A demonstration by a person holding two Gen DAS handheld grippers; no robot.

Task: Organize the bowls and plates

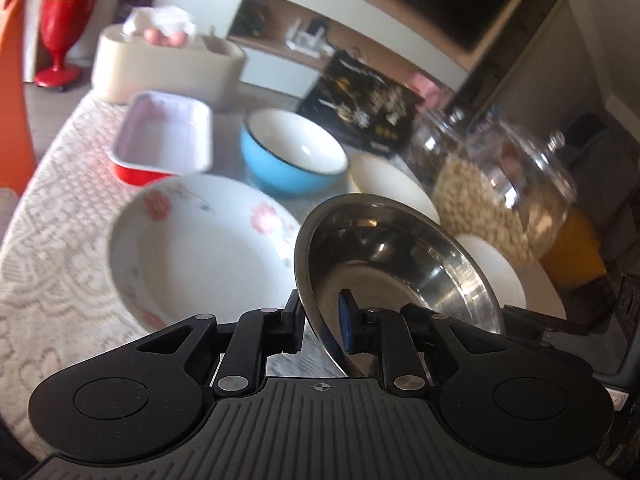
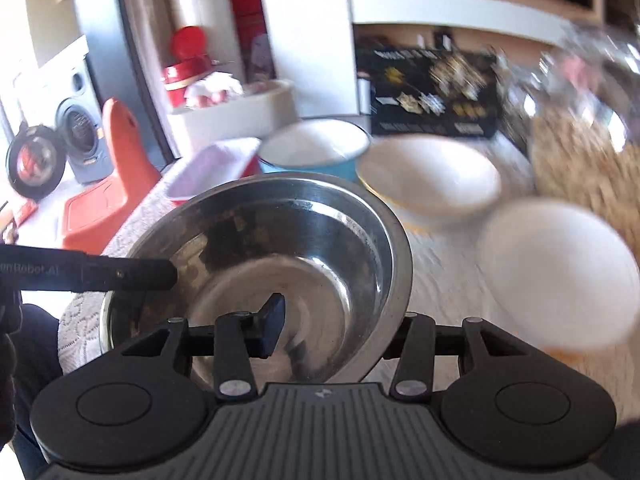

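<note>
The left gripper [image 1: 322, 322] pinches the rim of a shiny round metal bowl [image 1: 394, 258], its two fingers nearly together with only the thin bowl wall between them. The bowl is tilted and held up above the lacy white tablecloth [image 1: 52, 240].

The right gripper [image 2: 336, 330] grips the same bowl on its other side, one finger inside and one outside the rim.

Only the left wrist view shows the white plate with pink flowers [image 1: 200, 248], lying just left of the metal bowl.

Only the right wrist view shows the orange plastic chair [image 2: 112, 192] and the grey washing machine [image 2: 78, 132] beyond the table.

Both views show the blue bowl with a white inside [image 1: 294, 158], the red and white square dish [image 1: 164, 140], the plain white bowl [image 2: 430, 178] and the glass jar of nuts [image 1: 500, 196].
</note>
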